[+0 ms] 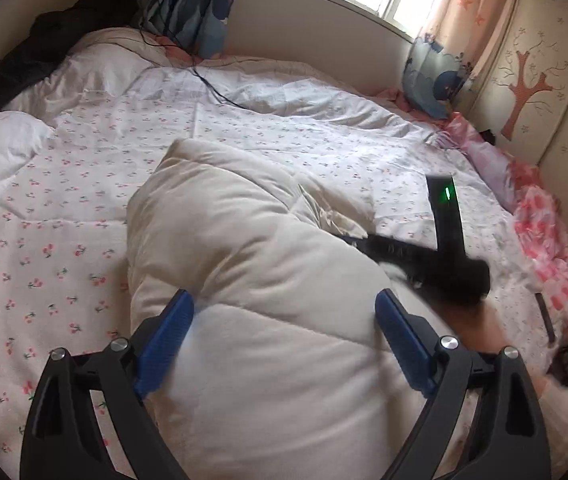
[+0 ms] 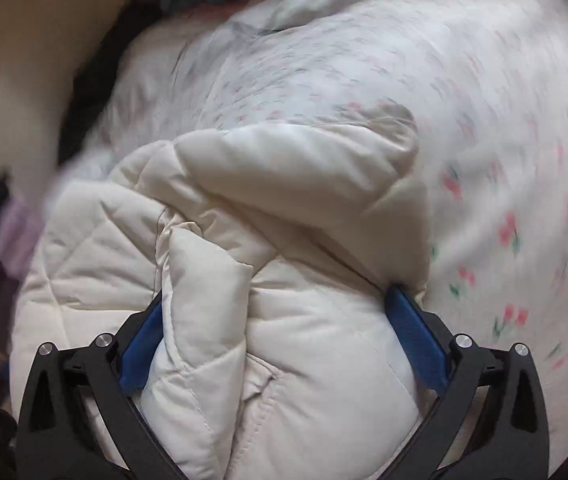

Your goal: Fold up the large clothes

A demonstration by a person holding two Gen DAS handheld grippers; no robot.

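Observation:
A cream quilted puffy jacket (image 1: 244, 240) lies bunched on the cherry-print bed sheet (image 1: 64, 240). My left gripper (image 1: 284, 338) has its blue pads (image 1: 168, 336) set wide, clamped on a thick roll of the jacket's near edge. In the left wrist view my right gripper (image 1: 363, 242) shows as a blurred black bar with a green light, its tip pushed into the jacket's right side, a hand behind it. In the right wrist view the right gripper (image 2: 280, 320) squeezes a fat fold of the jacket (image 2: 284, 200), which bulges over the left pad.
The bed fills both views. A black cable (image 1: 212, 84) runs across its far part and a dark garment (image 1: 44, 44) lies at the far left. Pink floral bedding (image 1: 539, 232) edges the right side, with a wardrobe (image 1: 543, 80) and curtains (image 1: 463, 20) beyond.

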